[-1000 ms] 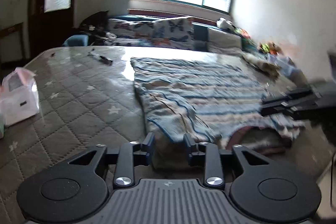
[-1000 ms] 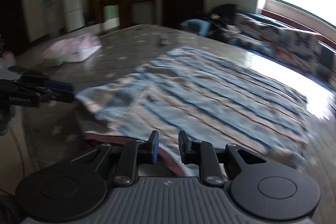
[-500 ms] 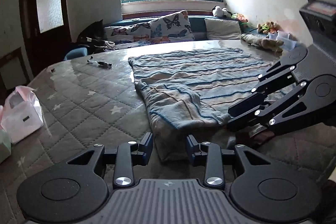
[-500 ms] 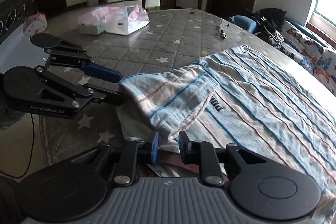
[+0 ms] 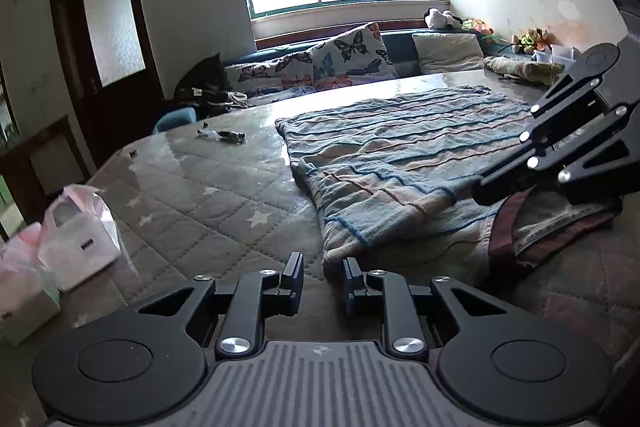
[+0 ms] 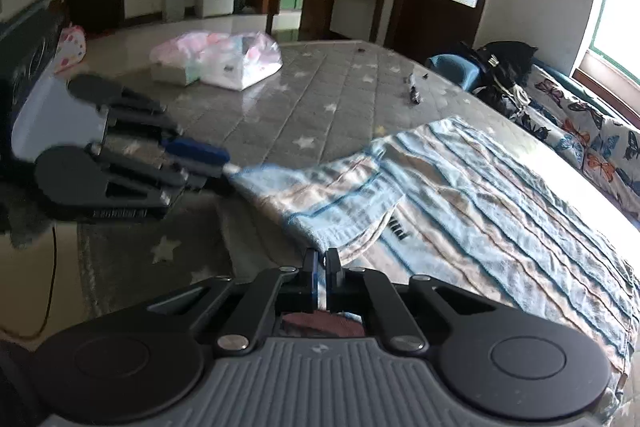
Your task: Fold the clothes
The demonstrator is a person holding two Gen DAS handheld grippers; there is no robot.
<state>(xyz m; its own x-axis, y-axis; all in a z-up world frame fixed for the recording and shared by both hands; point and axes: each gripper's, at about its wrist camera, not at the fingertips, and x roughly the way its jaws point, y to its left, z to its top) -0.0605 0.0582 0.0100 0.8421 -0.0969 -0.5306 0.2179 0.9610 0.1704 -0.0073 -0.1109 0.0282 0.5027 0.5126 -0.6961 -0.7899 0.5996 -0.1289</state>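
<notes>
Striped shirt (image 5: 400, 143): lies flat on the quilted mattress (image 5: 192, 195), body spread toward the window, collar end near the grippers; one sleeve (image 5: 384, 211) is laid over the body.
Sleeve position: folded inward, its cuff edge reaching the near hem of the shirt, just ahead of the left gripper.
Left gripper (image 5: 322, 281): jaws closing; in the left wrist view the cloth edge sits just beyond the fingertips with a gap still showing between the fingers, while the right wrist view shows the same gripper (image 6: 224, 163) meeting a pulled-out corner of cloth, blurred, so a firm grip cannot be confirmed.
Right gripper (image 6: 321, 265): jaws brought together on the light blue edge of the sleeve, with the dark red collar lining (image 6: 320, 321) just below them.
Step in hand (judged): securing both corners of the sleeve fold before carrying or smoothing it.
Good practice: the left jaws should finish closing on a single layer of cloth, not on the mattress cover; both hands then move together, keeping the edge taut and level so the stripes stay parallel.
Risk: pulling before the left grip is set would drag the sleeve askew and wrinkle the body beneath.
Bystanders: white plastic bag (image 5: 80, 231) and small dark items (image 5: 224, 135) lie well apart from the shirt.
</notes>
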